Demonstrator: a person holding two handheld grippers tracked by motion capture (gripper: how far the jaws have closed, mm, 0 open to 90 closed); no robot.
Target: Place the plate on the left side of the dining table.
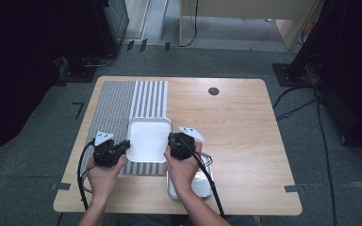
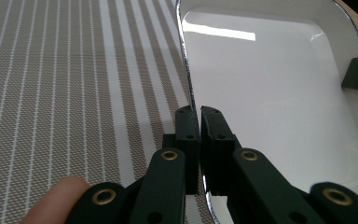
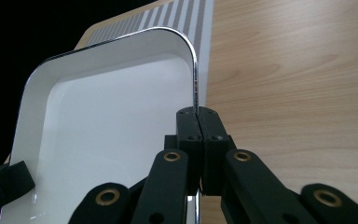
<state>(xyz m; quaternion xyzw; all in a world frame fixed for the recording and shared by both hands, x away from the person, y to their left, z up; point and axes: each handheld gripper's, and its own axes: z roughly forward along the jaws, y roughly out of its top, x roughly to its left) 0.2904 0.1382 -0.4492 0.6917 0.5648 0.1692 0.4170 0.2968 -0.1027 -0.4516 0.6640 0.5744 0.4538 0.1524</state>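
Both rims of the white tray (image 1: pixel 148 140) are clamped by the left gripper (image 1: pixel 124 148) and right gripper (image 1: pixel 170 140), over the striped mat's (image 1: pixel 122 101) near edge.

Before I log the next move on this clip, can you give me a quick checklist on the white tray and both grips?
1. Left hand-held gripper shut on the white tray rim: ok, jaws pinch its left edge.
2. Right hand-held gripper shut on the opposite rim: ok, jaws closed on the chrome edge.
3. Tray interior free of items: ok, nothing lies in it.
4. Tray over the striped placemat: ok, though its right part overhangs the wooden table.
5. Tray lifted or resting: cannot tell.
6. Metal tray near the right forearm: ok, apart from the white one, but close.
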